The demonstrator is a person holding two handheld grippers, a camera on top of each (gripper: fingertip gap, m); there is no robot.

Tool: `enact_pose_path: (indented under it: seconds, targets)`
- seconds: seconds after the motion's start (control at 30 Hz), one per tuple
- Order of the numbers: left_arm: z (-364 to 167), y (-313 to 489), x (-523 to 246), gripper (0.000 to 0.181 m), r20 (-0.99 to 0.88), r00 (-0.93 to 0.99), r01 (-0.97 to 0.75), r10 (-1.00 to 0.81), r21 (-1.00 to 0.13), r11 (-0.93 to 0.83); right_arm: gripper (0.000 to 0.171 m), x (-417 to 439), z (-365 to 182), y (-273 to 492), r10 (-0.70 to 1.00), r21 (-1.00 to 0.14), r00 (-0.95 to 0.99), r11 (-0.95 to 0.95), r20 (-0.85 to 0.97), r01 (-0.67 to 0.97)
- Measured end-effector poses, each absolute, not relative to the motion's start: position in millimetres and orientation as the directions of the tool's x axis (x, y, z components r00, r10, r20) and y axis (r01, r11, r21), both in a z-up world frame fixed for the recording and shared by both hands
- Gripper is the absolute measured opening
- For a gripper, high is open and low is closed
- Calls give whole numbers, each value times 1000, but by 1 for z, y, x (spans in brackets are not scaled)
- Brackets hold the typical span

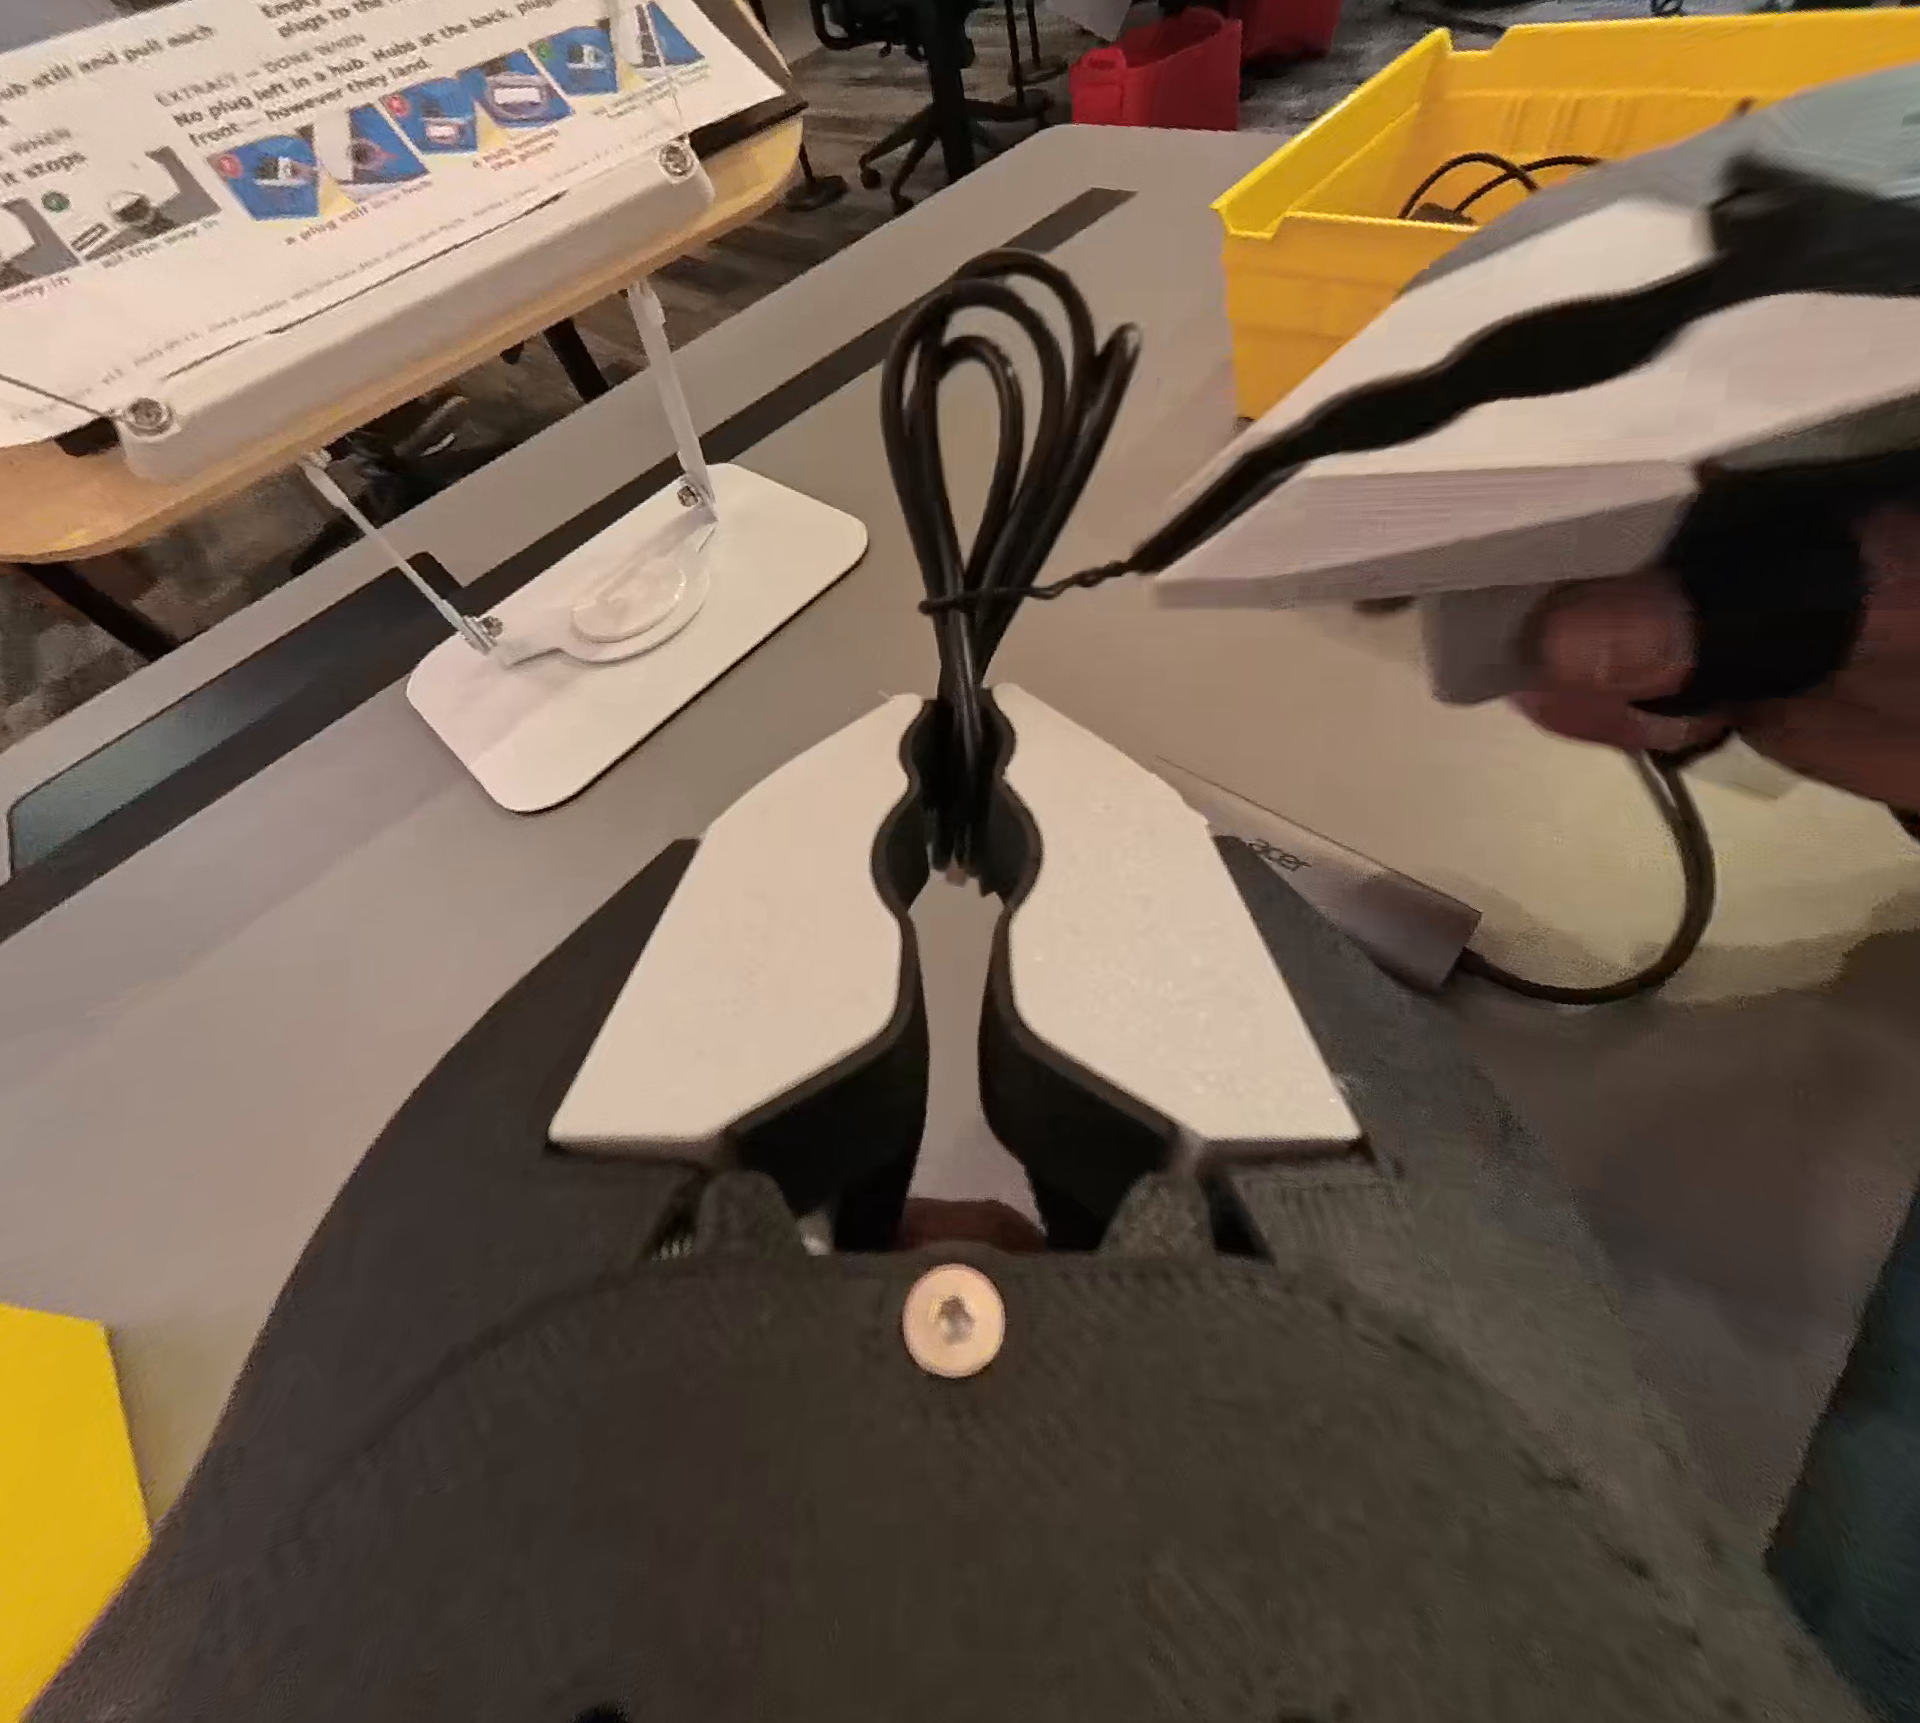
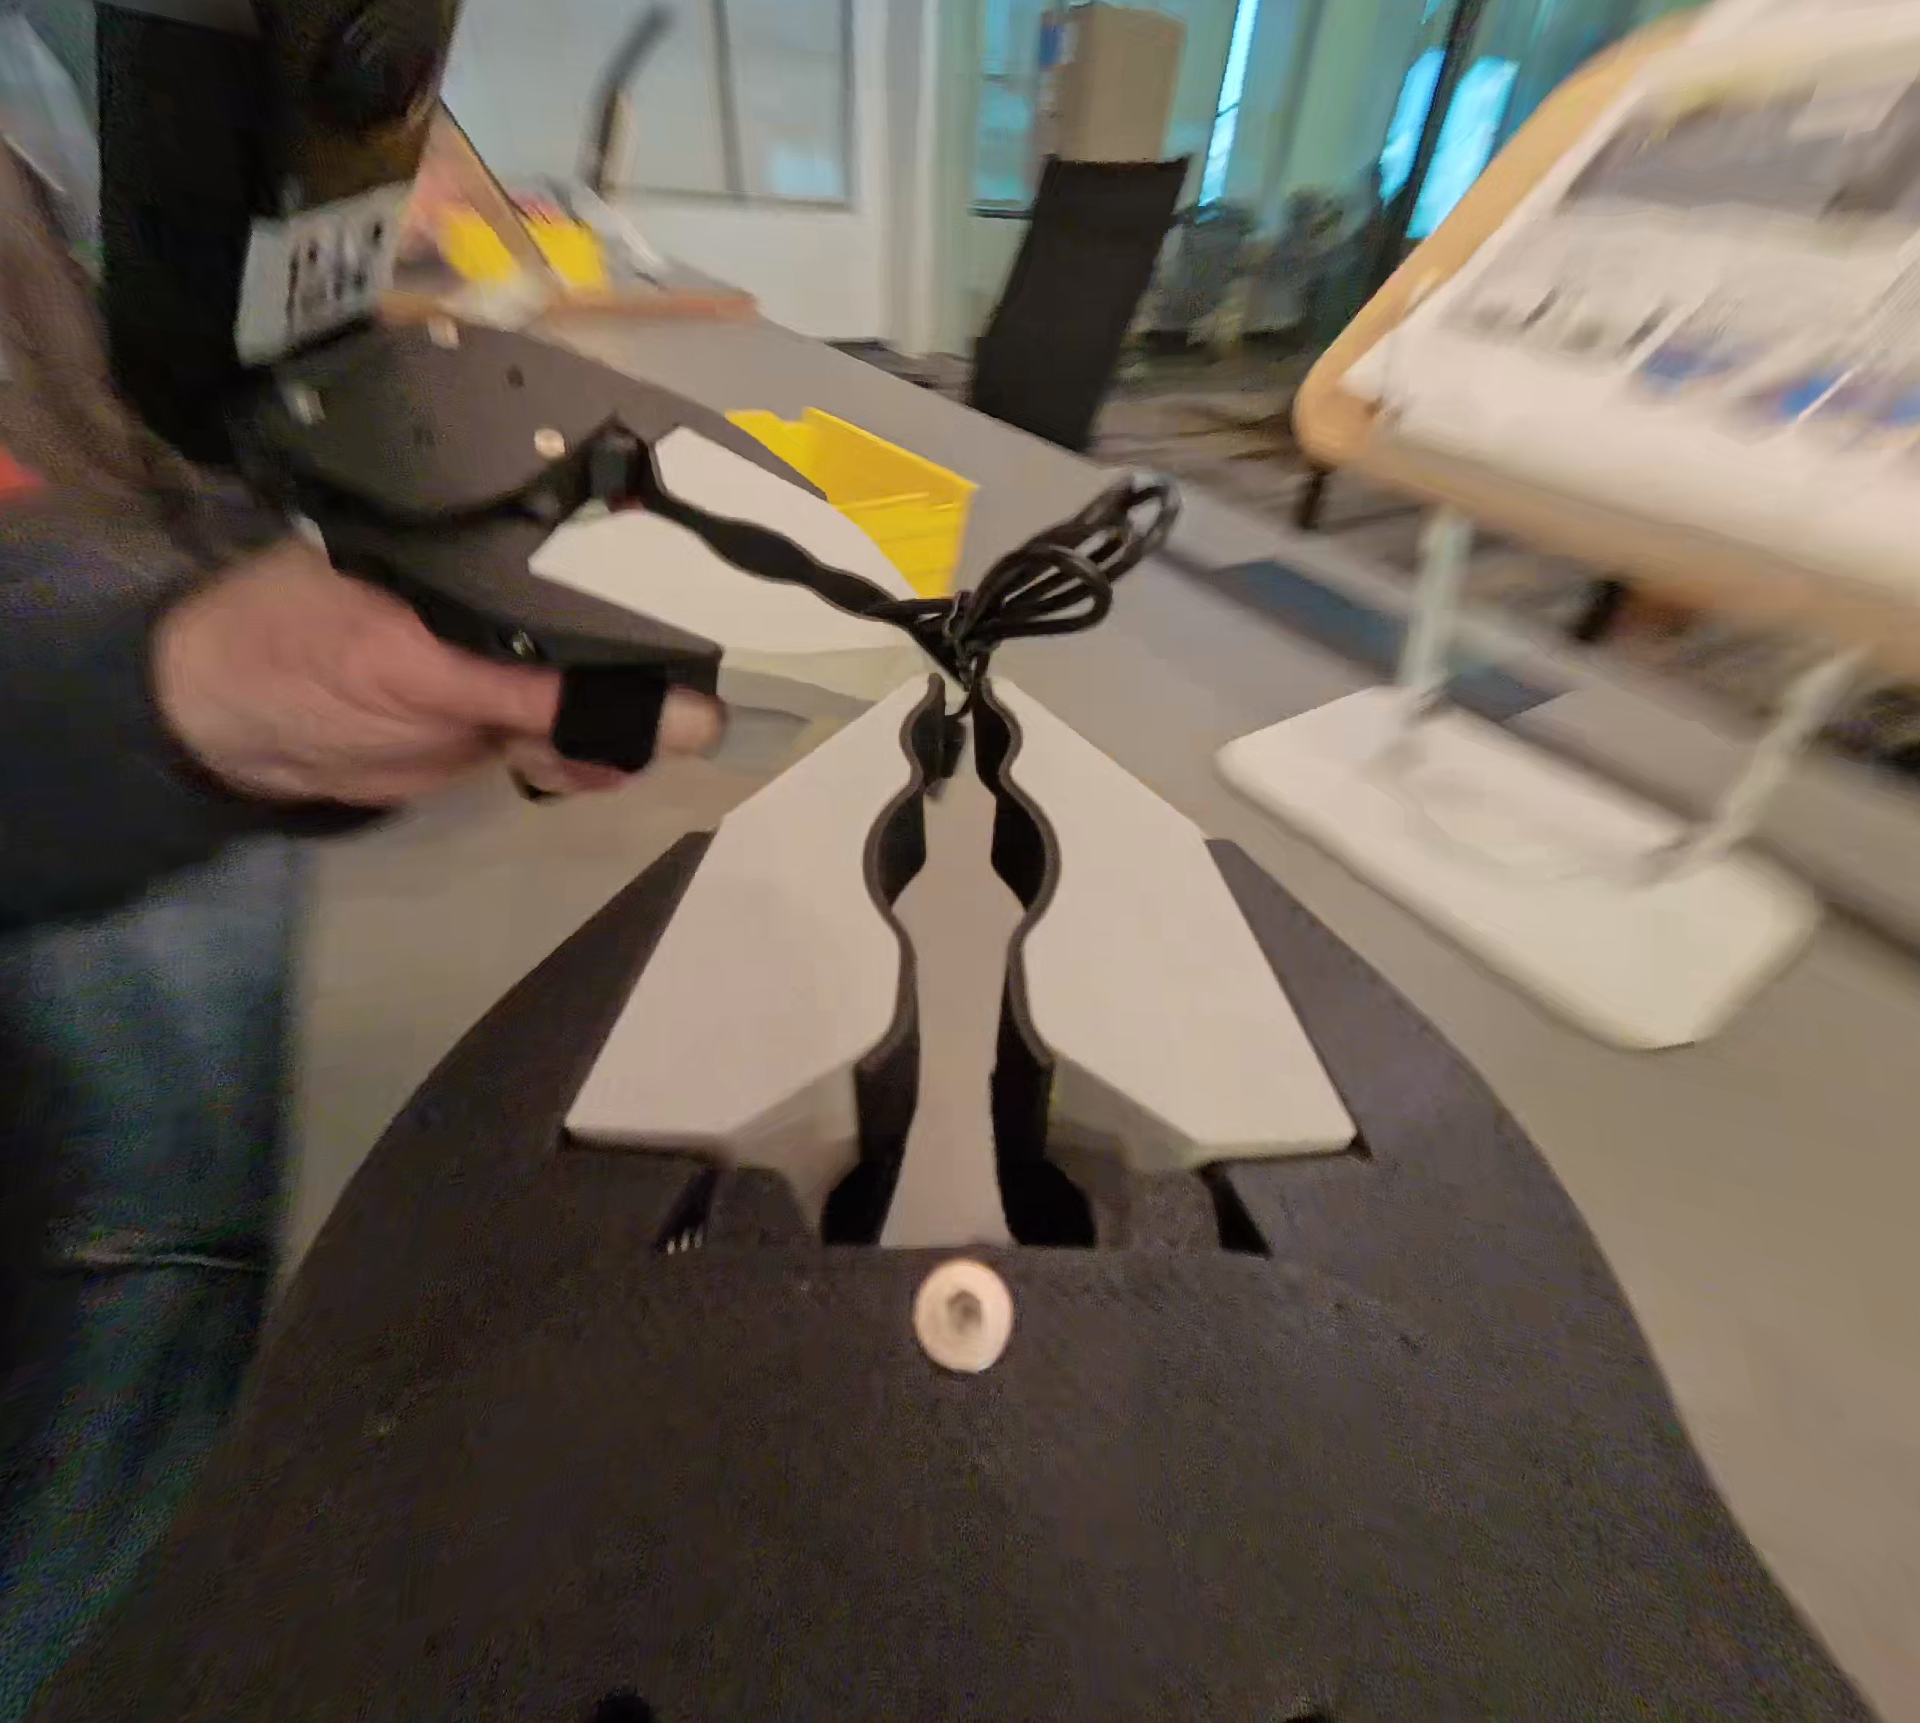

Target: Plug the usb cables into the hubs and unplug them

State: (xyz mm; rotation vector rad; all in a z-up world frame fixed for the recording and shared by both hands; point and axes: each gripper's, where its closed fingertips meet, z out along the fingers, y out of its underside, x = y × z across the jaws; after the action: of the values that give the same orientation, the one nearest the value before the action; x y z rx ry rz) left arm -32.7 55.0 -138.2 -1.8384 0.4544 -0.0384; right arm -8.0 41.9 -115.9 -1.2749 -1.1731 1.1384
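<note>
My left gripper (image 1: 956, 712) is shut on a coiled black USB cable (image 1: 997, 426) and holds the bundle upright above the grey table (image 1: 312, 894). A black twist tie (image 1: 1023, 595) binds the coil, and its twisted tail runs right into the tips of my right gripper (image 1: 1164, 553). In the right wrist view my right gripper (image 2: 961, 691) is shut on that tie, just under the cable bundle (image 2: 1049, 582), with the left gripper (image 2: 909, 624) coming in from the left. A grey hub (image 1: 1382, 910) with its own black lead (image 1: 1688, 884) lies on the table at right.
A yellow bin (image 1: 1340, 260) holding more black cables stands at the back right. A white stand (image 1: 644, 634) carrying an instruction sheet (image 1: 343, 63) is at the back left. Another yellow bin (image 2: 894, 489) shows beyond the left gripper. A person's hands hold both grippers.
</note>
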Motion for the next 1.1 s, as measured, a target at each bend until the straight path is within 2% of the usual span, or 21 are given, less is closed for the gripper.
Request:
enact_pose_path:
  seconds: [0.07, 0.2, 0.3, 0.4, 0.47, 0.57, 0.77, 0.87, 0.97, 1.03, 1.1]
  targets:
    - [-137, 55, -33, 5, -171, 926, -264, -335, -930, -256, 3, -7, -110, 40, 949, -958, 149, 261, 277, 115]
    - [-136, 54, -28, 5, -177, 920, -280, -349, -920, -273, 8, -13, -108, 42, 779, -796, 187, 550, 598, 254]
    - [-136, 53, -24, 5, -178, 917, -287, -357, -915, -282, 3, -18, -110, 42, 632, -647, 171, 682, 756, 340]
    - [-135, 52, -23, 5, -169, 917, -280, -361, -917, -285, 0, -20, -112, 44, 559, -575, 167, 721, 812, 387]
    - [-135, 52, -22, 5, -170, 916, -283, -364, -916, -283, 0, -20, -113, 47, 556, -573, 171, 714, 813, 403]
    - [-136, 53, -22, 5, -171, 915, -283, -366, -917, -280, 0, -20, -114, 47, 626, -635, 164, 674, 762, 378]
    - [-144, 57, -25, 5, -219, 911, -326, -350, -902, -284, 0, -22, -113, 36, 880, -873, 118, 426, 461, 236]
    - [-149, 60, -21, 5, -231, 895, -348, -381, -896, -276, 0, -23, -113, 27, 872, -861, 112, 438, 476, 258]
    - [-149, 59, -18, 5, -278, 877, -395, -393, -881, -260, 0, -13, -109, 55, 965, -963, 123, 207, 229, 175]
    - [-149, 59, -18, 5, -312, 865, -429, -393, -865, -258, 0, -10, -108, 59, 966, -964, 130, 201, 225, 176]
    - [-152, 61, -20, 4, -348, 856, -462, -382, -847, -263, 0, -12, -105, 49, 990, -982, 65, 117, 128, 146]
